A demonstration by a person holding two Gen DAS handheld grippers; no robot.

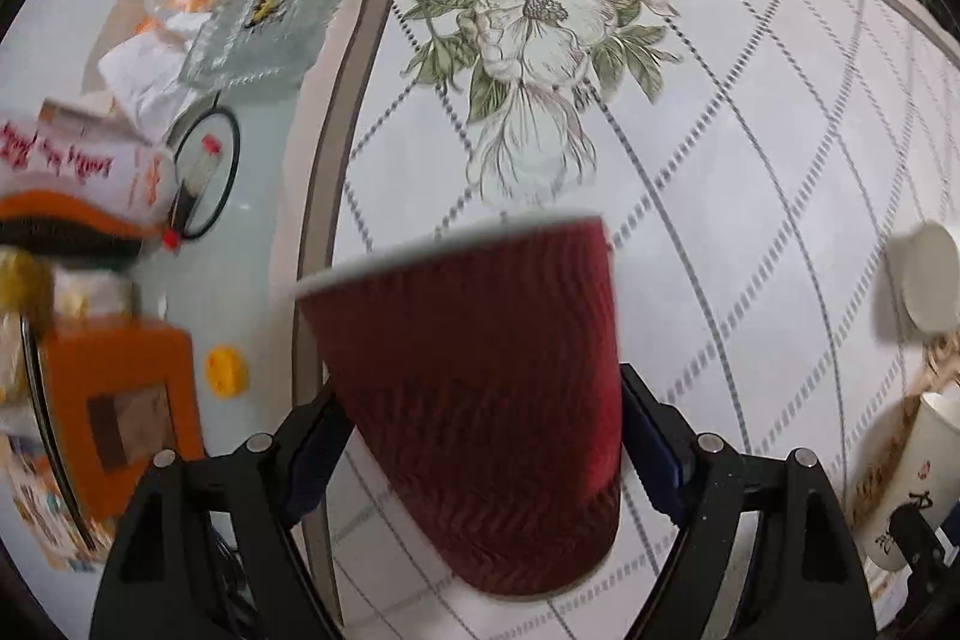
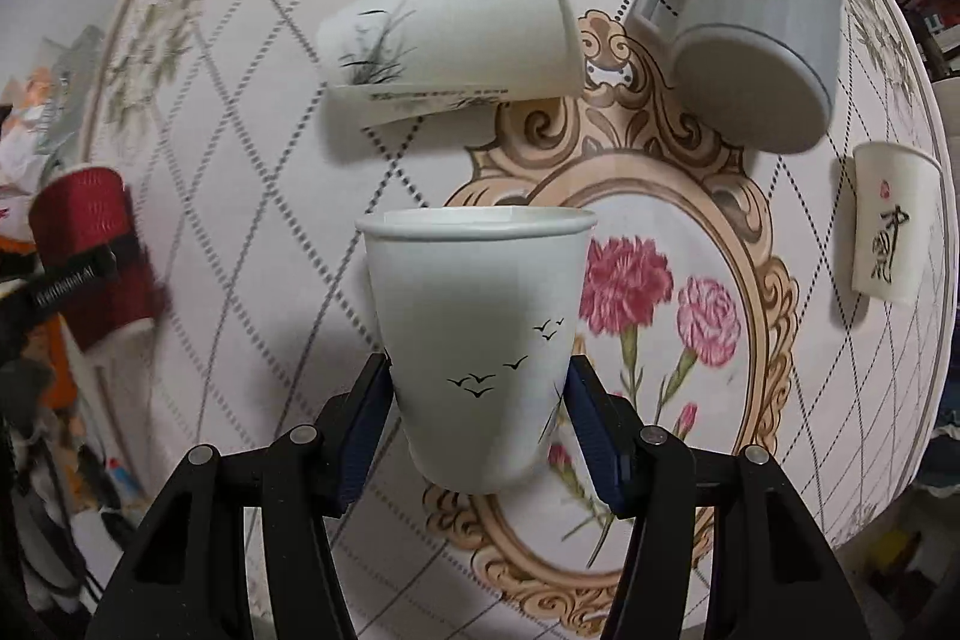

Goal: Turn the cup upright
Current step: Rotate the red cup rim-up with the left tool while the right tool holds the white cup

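Red ribbed paper fills the lower middle of the left wrist view: the red cup sits between the two fingers of the left claw, which is closed on its lower body, rim toward the top of the frame and tipped a little to the left. Blur on the rim suggests it is mid-swing. At the far left of that frame lies clutter off the mat, among it an orange box and a glass tray; the floral mat covers the surface behind the cup.

In the right wrist view, the same red cup appears at the left edge. At centre, the right claw grips a white cup with birds, mouth up and close to upright. Above it, left to right, a white cup with grass lies on its side, then a grey mug also tipped over, then a white cup with lettering at the right edge, which seems to stand.

Both held cups look nearly righted; setting them down remains. The likely trouble is thin paper: too hard a squeeze would crush the wall, and letting go while the red cup is tilted would let it topple. The right cup, lowered carelessly, could knock the one lying just above it.
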